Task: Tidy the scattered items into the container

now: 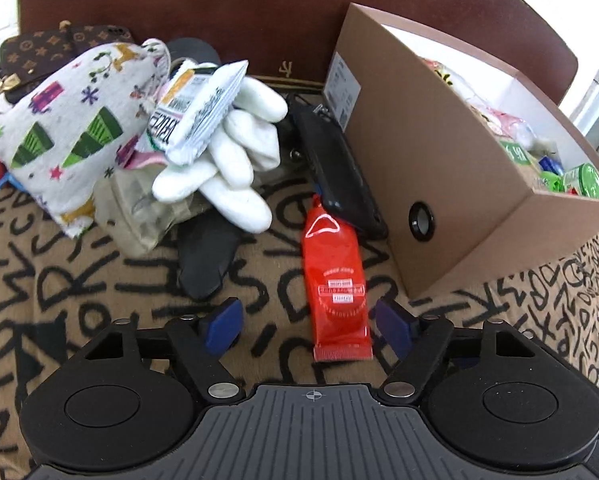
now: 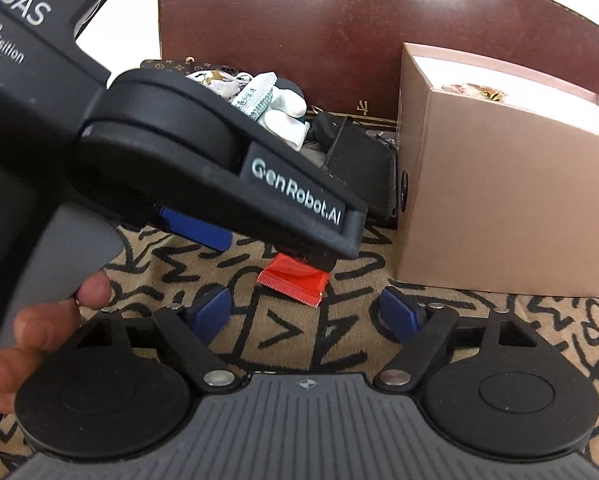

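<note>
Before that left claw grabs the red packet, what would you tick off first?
1. Left claw open: ok.
2. Red sachet between its fingers: ok, its near end sits nearer the right finger.
3. Sachet free of other items: not ok, its far tip touches the black case.
4. Cardboard box open on top: ok.
5. Right claw open, holding nothing: ok.
6. Room left in the box: cannot tell.

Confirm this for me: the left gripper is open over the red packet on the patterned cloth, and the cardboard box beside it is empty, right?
Not quite. The cardboard box is not empty: the left wrist view shows green containers and other items inside. The rest holds: the left gripper is open over the red packet on the patterned cloth.
</note>
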The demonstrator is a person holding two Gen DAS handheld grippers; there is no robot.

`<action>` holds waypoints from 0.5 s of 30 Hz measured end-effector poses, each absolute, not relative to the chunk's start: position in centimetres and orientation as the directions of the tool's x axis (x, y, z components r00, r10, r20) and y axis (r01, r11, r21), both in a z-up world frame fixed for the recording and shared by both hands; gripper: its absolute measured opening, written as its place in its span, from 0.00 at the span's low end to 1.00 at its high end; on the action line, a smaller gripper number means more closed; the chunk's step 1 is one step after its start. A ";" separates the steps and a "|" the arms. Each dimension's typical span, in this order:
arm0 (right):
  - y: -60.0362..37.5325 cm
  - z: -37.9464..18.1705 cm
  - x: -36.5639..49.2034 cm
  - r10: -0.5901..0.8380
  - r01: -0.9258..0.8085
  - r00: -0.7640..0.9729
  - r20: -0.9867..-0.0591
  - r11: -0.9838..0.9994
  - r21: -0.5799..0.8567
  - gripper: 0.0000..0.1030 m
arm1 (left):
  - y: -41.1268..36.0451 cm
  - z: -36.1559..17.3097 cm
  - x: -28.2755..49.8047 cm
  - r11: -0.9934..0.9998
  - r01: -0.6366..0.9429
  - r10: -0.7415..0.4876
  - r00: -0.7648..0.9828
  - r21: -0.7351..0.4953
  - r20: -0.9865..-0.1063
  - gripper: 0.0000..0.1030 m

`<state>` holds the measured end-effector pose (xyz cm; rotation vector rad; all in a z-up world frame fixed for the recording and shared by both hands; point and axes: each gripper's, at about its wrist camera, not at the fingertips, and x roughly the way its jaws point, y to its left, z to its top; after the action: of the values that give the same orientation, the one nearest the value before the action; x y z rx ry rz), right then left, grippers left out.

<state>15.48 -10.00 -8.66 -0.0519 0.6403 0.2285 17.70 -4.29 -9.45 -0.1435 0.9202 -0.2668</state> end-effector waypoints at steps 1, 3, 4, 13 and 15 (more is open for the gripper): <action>-10.0 -8.7 15.7 0.194 -0.224 0.778 -0.598 0.974 0.025 0.80 | -4.3 -9.4 17.9 0.955 0.175 -0.297 0.571 -0.240 -0.766 0.77; -10.1 -8.7 16.1 0.192 -0.218 0.778 -0.598 0.975 0.029 0.78 | -4.3 -9.3 18.3 0.953 0.179 -0.302 0.562 -0.243 -0.770 0.74; -10.1 -8.7 16.2 0.192 -0.216 0.780 -0.595 0.976 0.031 0.75 | -4.4 -9.3 18.4 0.952 0.183 -0.305 0.559 -0.244 -0.771 0.73; -10.4 -8.8 17.3 0.181 -0.199 0.785 -0.593 0.979 0.037 0.69 | -6.0 -9.7 18.8 0.941 0.255 -0.328 0.532 -0.222 -0.781 0.50; -10.5 -8.9 17.3 0.179 -0.195 0.786 -0.592 0.980 0.038 0.67 | -5.9 -9.8 19.2 0.941 0.256 -0.328 0.531 -0.221 -0.781 0.42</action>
<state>17.32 -10.48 -8.91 -0.0260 0.6356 0.2015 19.16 -5.95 -9.77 -0.0825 0.9486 -0.3489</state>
